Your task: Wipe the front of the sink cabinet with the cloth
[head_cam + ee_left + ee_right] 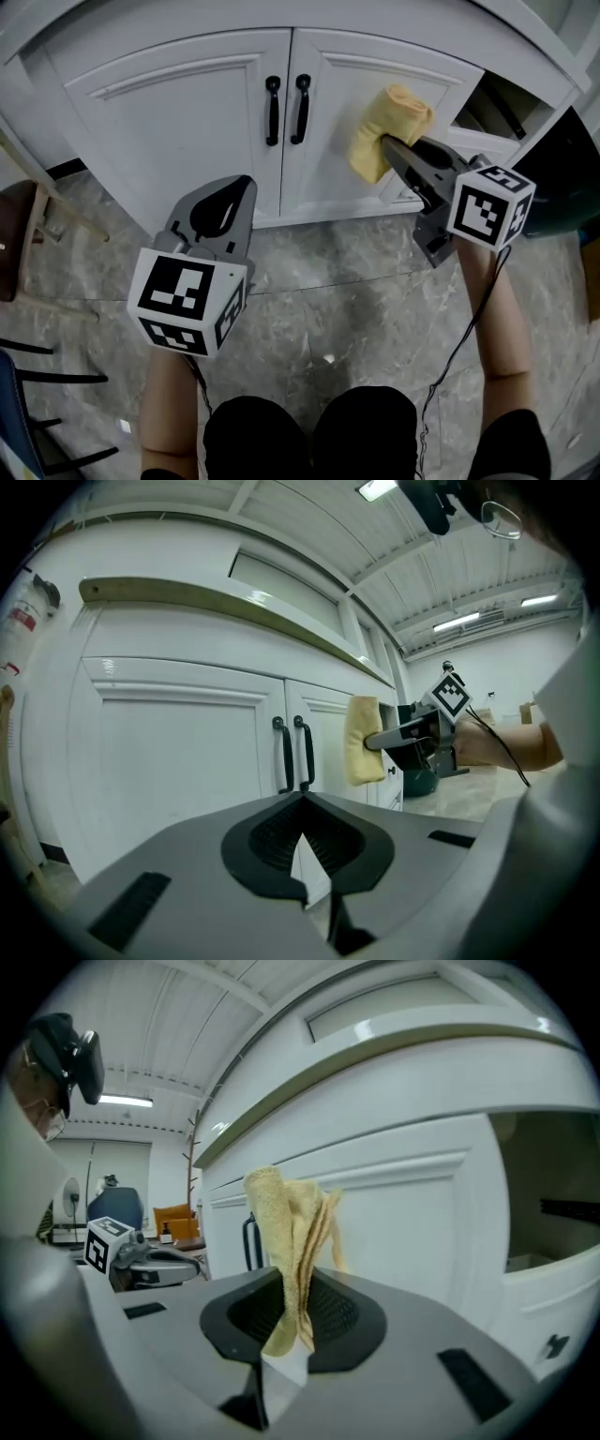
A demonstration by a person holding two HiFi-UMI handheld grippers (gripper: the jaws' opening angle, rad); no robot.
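The white sink cabinet (187, 103) has two doors with black handles (286, 109). My right gripper (386, 143) is shut on a folded yellow cloth (384, 129), which is pressed against the right door (375, 84). In the right gripper view the cloth (292, 1241) stands up between the jaws, against the door panel (412, 1232). My left gripper (242, 187) is shut and holds nothing, hanging low in front of the left door. In the left gripper view the jaws meet at a point (302, 803), and the cloth (362, 741) and right gripper (412, 742) show beyond the handles (293, 754).
A grey marble-look floor (337, 300) lies below the cabinet. An open compartment (502, 108) sits right of the right door. A brown stool (19, 234) and dark chair legs (47, 375) stand at the left. A dark bin (562, 202) is at the far right.
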